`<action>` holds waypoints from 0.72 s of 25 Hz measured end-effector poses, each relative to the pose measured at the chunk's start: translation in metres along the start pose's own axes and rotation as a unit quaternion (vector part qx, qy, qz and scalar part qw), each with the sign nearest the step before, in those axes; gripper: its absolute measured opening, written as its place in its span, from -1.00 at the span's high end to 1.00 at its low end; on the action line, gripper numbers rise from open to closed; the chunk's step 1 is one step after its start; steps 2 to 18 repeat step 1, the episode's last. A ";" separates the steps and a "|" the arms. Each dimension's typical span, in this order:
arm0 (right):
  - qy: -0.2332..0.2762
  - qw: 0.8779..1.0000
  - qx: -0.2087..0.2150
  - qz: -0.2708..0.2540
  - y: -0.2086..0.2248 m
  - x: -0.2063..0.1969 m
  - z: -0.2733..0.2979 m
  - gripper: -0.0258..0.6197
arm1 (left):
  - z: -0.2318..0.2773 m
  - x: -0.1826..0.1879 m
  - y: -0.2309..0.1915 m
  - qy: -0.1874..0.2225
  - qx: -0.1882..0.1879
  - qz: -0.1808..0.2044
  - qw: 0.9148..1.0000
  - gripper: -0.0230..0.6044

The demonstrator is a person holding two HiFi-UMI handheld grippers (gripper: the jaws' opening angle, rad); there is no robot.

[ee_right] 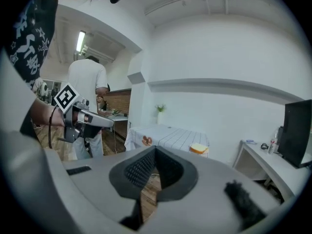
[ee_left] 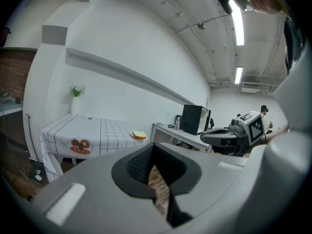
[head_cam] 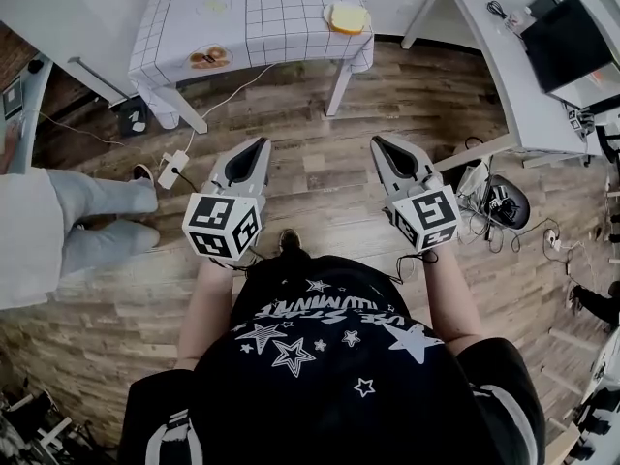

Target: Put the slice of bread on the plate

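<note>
Both pairs of jaws are shut tip to tip, and nothing is held in either. On the left gripper [ee_left: 154,149] smooth grey shells are closed around a dark, ribbed hollow, through which only a sliver of plank wooden floor [head_cam: 320,114] is seen. The same is shown on the right gripper [ee_right: 155,152]. In the head view the two are held side by side at mid-frame, both pointed toward the top.

Well beyond them, at the top centre of the frame, a table [head_cam: 341,83] is draped in a white checked cloth [head_cam: 291,8]. The slice of bread [head_cam: 348,17] lies flat at the cloth's right edge. It is yellowish and squarish, with its slightly longer side apparently across the frame. A pale round shape [head_cam: 215,6] further left on the cloth is possibly the plate, apart from the bread.
</note>
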State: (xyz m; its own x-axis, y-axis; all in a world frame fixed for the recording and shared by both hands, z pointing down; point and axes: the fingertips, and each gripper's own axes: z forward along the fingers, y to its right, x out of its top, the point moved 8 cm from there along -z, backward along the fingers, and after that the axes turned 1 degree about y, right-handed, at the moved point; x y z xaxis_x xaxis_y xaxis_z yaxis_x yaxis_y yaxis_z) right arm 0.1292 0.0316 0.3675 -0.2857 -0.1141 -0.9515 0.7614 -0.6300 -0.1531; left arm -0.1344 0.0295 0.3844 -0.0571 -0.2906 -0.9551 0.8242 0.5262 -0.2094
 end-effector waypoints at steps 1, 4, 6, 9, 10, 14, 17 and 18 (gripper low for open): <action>-0.002 1.000 0.002 0.005 0.001 -0.004 -0.008 0.88 | -0.001 -0.002 0.008 0.000 0.002 -0.002 1.000 0.90; -0.002 1.000 0.002 0.005 0.001 -0.004 -0.008 0.88 | -0.001 -0.002 0.008 0.000 0.002 -0.002 1.000 0.90; -0.002 1.000 0.002 0.005 0.001 -0.004 -0.008 0.88 | -0.001 -0.002 0.008 0.000 0.002 -0.002 1.000 0.90; -0.002 1.000 0.002 0.005 0.001 -0.004 -0.008 0.88 | -0.001 -0.002 0.008 0.000 0.002 -0.002 1.000 0.90; -0.002 1.000 0.002 0.005 0.001 -0.004 -0.008 0.88 | -0.001 -0.002 0.008 0.000 0.002 -0.002 1.000 0.90; -0.002 1.000 0.002 0.005 0.001 -0.004 -0.008 0.88 | -0.001 -0.002 0.008 0.000 0.002 -0.002 1.000 0.90; -0.002 1.000 0.002 0.005 0.001 -0.004 -0.008 0.88 | -0.001 -0.002 0.008 0.000 0.002 -0.002 1.000 0.90; -0.002 1.000 0.002 0.005 0.001 -0.004 -0.008 0.88 | -0.001 -0.002 0.008 0.000 0.002 -0.002 1.000 0.90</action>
